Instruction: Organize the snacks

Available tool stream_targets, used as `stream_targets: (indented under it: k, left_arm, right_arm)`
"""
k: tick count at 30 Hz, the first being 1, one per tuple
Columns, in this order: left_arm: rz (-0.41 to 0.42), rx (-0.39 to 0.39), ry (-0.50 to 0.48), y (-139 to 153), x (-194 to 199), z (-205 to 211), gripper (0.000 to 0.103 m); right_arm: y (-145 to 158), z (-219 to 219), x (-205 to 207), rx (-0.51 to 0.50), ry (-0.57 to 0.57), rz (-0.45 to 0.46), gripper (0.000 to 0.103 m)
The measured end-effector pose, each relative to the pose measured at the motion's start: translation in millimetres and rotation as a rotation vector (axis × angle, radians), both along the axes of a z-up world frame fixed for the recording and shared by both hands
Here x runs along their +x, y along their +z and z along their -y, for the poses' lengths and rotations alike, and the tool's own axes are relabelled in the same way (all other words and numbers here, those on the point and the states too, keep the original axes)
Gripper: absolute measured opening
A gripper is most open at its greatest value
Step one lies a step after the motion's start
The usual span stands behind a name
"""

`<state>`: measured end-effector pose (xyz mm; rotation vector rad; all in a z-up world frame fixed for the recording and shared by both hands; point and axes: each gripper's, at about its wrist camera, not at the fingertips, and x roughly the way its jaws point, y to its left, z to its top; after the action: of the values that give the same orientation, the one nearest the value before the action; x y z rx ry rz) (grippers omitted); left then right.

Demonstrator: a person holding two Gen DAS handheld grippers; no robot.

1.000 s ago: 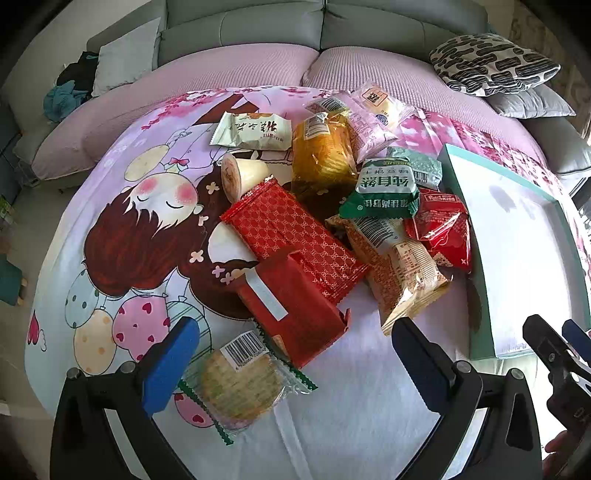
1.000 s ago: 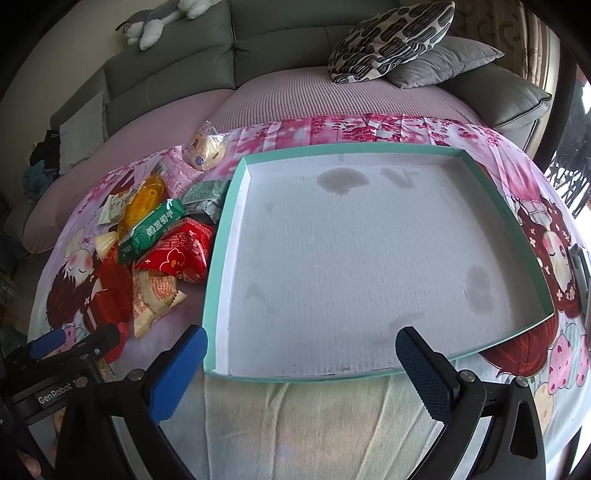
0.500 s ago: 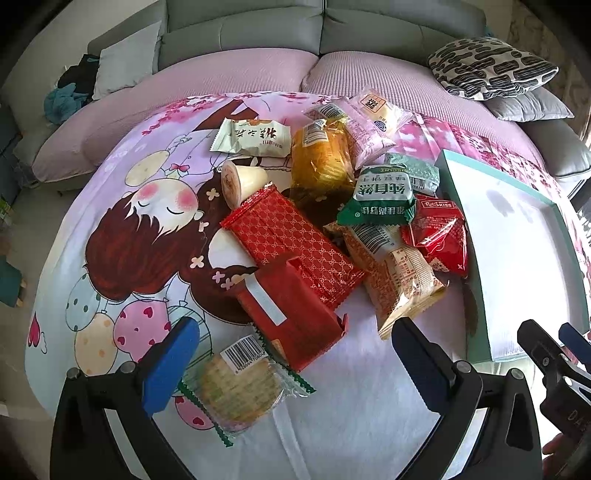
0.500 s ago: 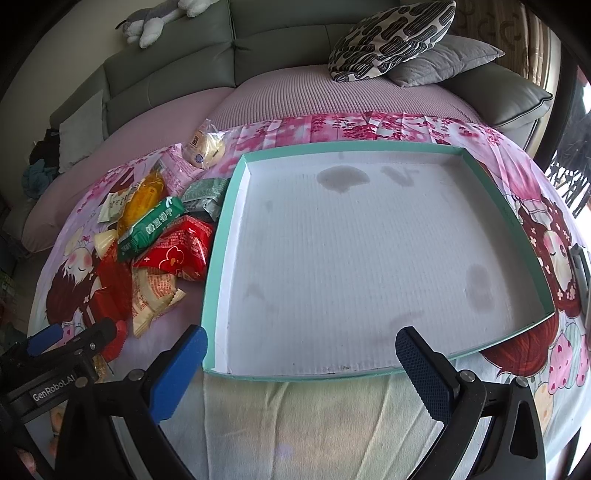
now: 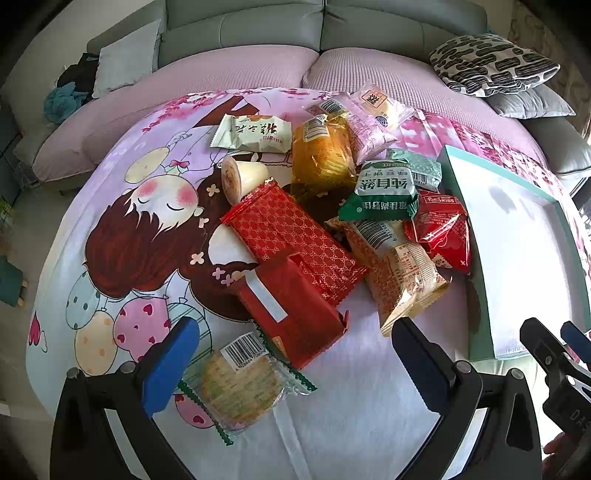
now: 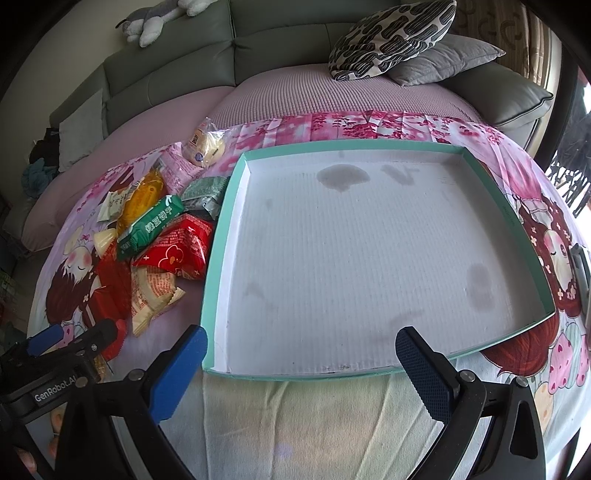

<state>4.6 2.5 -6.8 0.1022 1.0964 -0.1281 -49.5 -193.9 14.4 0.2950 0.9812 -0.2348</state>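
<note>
A pile of several wrapped snacks lies on a cartoon-print cloth. My left gripper (image 5: 295, 354) hangs open just over its near end. A round cracker pack (image 5: 240, 387) lies between the fingers, close to the left one, and a red box (image 5: 291, 314) lies just beyond. Further off are a red patterned packet (image 5: 291, 240), a green packet (image 5: 380, 192), a red packet (image 5: 443, 229) and a yellow bread pack (image 5: 321, 155). My right gripper (image 6: 301, 354) is open at the near rim of a teal tray (image 6: 218, 258), which has a bare white floor. Nothing is held.
A grey sofa curves behind the table, with a patterned cushion (image 6: 391, 37) and a plush toy (image 6: 155, 22) on it. The tray (image 5: 480, 240) sits right of the pile, its left rim touching the red packet. The left gripper's fingers (image 6: 70, 339) show at lower left in the right wrist view.
The left gripper has drifted slightly, so the pile sits a little lower in its view. The right gripper has barely moved. Nothing was taken hold of.
</note>
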Motion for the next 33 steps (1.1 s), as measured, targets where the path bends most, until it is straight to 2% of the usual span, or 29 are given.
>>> stream_targets:
  k: [13, 20, 29, 32, 33]
  left_arm:
    - [-0.010, -0.002, 0.020, -1, 0, -5, 0.103]
    - [-0.039, -0.057, 0.139, -1, 1, -43, 0.103]
    - [-0.111, -0.136, 0.198, -12, -4, -71, 0.103]
    - [-0.128, -0.160, 0.192, -15, -4, -73, 0.095]
    - [-0.138, -0.165, 0.190, -17, -6, -74, 0.088]
  right_arm:
    - [0, -1, 1, 0.001, -0.001, -0.002, 0.103]
    - [7, -18, 7, 0.005, 0.035, 0.017, 0.103]
    - [16, -64, 22, 0.019, 0.147, 0.061, 0.103]
    - [16, -79, 25, 0.009, 0.178, 0.060, 0.103]
    - [15, -83, 26, 0.005, 0.183, 0.059, 0.103]
